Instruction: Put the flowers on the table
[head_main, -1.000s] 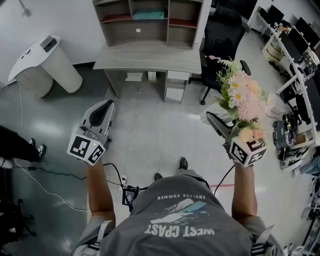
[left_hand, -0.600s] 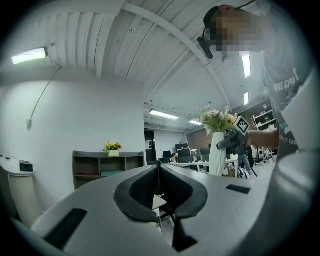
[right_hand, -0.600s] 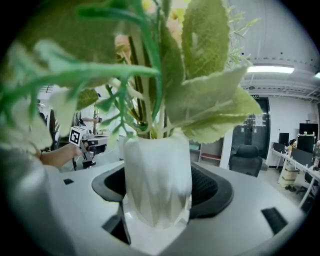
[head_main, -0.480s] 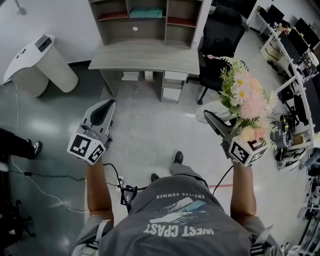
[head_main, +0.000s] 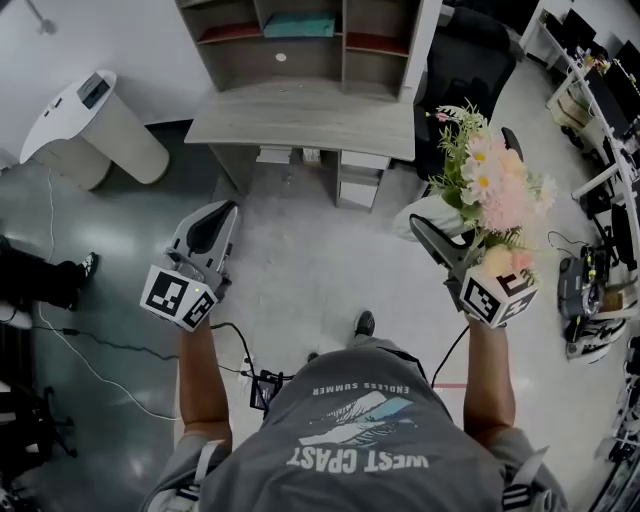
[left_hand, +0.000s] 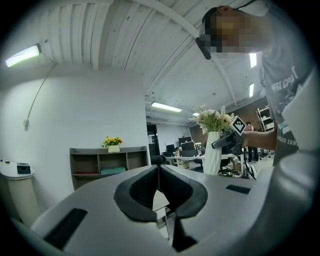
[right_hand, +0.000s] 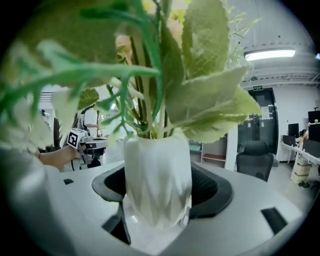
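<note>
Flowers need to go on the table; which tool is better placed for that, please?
Right. The right tool is shut on the vase of flowers; the left tool is shut, empty.

My right tongs are matt grey plastic with dark ribbed pads; the vase is smooth white, the worktop pale wood-grain, the floor glossy.

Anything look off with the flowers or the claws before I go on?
Nothing stands out: the white vase sits upright in the right claw, flowers intact, nothing spilled. The left claw is shut and empty.
</note>
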